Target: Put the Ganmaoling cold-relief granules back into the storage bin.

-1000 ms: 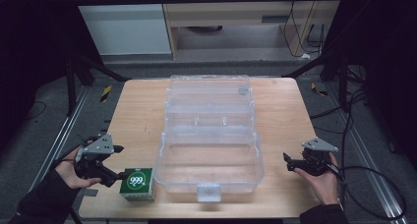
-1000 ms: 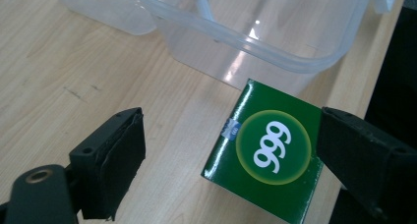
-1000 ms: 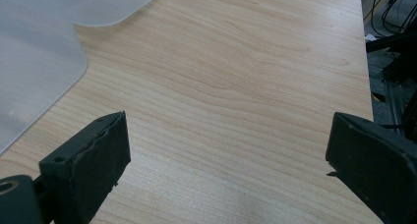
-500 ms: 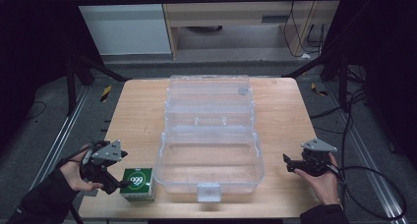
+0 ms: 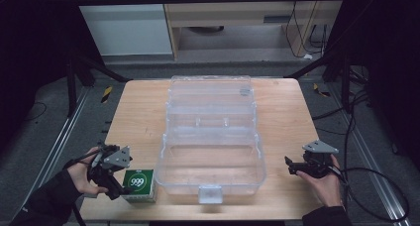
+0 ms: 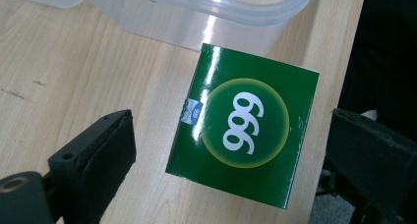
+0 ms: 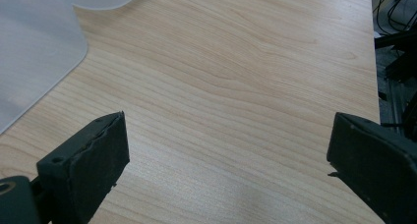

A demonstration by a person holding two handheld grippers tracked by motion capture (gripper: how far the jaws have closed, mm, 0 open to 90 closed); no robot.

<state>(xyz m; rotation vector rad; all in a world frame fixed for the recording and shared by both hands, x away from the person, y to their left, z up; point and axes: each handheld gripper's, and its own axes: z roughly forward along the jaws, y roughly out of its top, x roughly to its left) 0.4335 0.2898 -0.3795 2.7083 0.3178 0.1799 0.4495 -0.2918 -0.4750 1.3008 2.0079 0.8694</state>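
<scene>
A green box (image 5: 139,185) printed with "999" sits on the wooden table (image 5: 133,117) near its front left corner, just left of the clear container. In the left gripper view the green box (image 6: 246,130) lies between the two black jaws with a gap on each side. My left gripper (image 5: 119,184) (image 6: 228,120) is open, and its jaws have just been opening around the box. My right gripper (image 5: 291,165) (image 7: 227,120) rests open at the front right, over bare wood with nothing between its fingers.
A large clear plastic container (image 5: 212,151) stands open mid-table, its lid (image 5: 210,94) laid back toward the far side. Its corner (image 7: 34,47) shows left of the right gripper. The table's front edge runs close beside the green box. Cables trail off to the right.
The left gripper has sunk slightly toward the front edge beside the green box, which has stayed put. The right gripper has not moved.
</scene>
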